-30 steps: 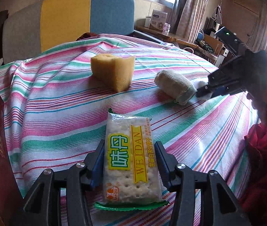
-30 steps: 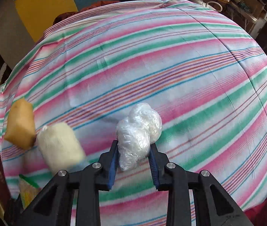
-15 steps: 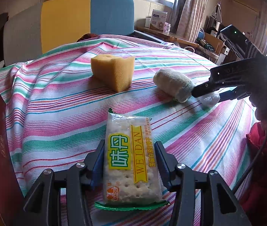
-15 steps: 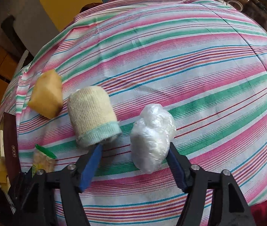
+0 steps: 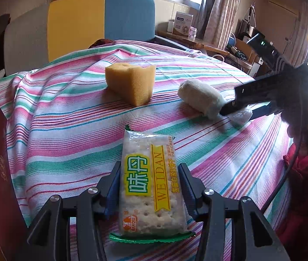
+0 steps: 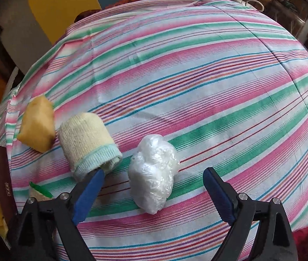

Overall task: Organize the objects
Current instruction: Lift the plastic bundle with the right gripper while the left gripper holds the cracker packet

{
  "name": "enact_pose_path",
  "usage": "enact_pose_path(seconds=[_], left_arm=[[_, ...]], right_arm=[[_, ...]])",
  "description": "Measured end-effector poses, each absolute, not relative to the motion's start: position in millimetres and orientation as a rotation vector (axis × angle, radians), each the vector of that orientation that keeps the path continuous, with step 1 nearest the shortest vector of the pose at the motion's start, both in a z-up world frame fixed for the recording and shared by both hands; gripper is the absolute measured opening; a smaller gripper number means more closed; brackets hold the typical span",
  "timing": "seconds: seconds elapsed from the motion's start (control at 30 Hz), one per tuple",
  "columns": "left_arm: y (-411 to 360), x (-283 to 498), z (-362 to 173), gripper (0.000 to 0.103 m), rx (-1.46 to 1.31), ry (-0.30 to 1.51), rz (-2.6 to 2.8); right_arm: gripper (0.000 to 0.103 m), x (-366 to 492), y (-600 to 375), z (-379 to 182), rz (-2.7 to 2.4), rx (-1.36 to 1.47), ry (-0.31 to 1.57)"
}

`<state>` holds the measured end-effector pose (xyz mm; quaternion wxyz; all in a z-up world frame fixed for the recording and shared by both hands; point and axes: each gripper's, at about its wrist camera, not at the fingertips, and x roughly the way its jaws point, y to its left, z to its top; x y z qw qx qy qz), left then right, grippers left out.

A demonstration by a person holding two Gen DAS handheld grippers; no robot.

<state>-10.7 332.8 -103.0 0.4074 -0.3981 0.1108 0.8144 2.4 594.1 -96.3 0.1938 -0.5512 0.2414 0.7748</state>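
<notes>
Right gripper (image 6: 154, 184) is seen with jaws spread wide, having just been opening; the crumpled plastic bag (image 6: 152, 174) lies between them on the striped tablecloth (image 6: 197, 76), untouched by either pad. Left blue pad tip sits just against the rolled sock (image 6: 87, 139), lower left of frame; the yellow sponge (image 6: 37, 124) lies just beyond it at far left. Left gripper (image 5: 149, 187) is partly closed, pads pressed on the sides of a cracker packet (image 5: 150, 182) at lower centre of its view, the packet resting on the cloth
</notes>
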Motion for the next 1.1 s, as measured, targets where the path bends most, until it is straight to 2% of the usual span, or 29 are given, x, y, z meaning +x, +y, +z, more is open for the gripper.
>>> enact_pose_path(seconds=[0.13, 0.23, 0.37, 0.43, 0.5, 0.53, 0.6, 0.67, 0.73, 1.1], left_arm=[[331.6, -11.2, -102.9, 0.05, -1.006, 0.267, 2.049], [331.2, -11.6, -103.3, 0.05, -1.006, 0.262, 2.048], [331.3, -12.0, -103.8, 0.05, -1.006, 0.26, 2.047], [331.4, -12.3, -104.2, 0.05, -1.005, 0.259, 2.046], [331.3, -12.1, -104.3, 0.05, -1.004, 0.263, 2.047], [331.6, -12.0, -104.2, 0.051, -1.003, 0.265, 2.048], [332.0, -11.8, -104.2, 0.051, -1.002, 0.267, 2.048], [332.4, -11.4, -104.5, 0.051, -1.001, 0.269, 2.05], [332.6, -11.2, -104.9, 0.051, -1.0, 0.272, 2.05], [334.4, -8.4, -105.2, 0.051, -0.99, 0.302, 2.063]], right_arm=[[0.085, 0.1, 585.3, -106.4, 2.127, -1.599, 0.514], [0.085, 3.3, 586.9, -106.3, 2.138, -1.588, 0.531], [0.092, 1.8, 582.4, -107.8, 2.152, -1.605, 0.494], [0.092, 2.9, 583.3, -105.9, 2.155, -1.6, 0.504], [0.088, 4.6, 586.4, -102.8, 2.154, -1.583, 0.525], [0.083, 5.3, 587.7, -101.4, 2.154, -1.573, 0.527], [0.067, 6.8, 589.9, -97.8, 2.152, -1.545, 0.508], [0.043, 8.6, 591.9, -95.1, 2.15, -1.519, 0.48], [0.04, 8.8, 592.1, -94.4, 2.152, -1.516, 0.467], [0.04, 19.3, 591.4, -89.8, 2.158, -1.519, 0.414]])
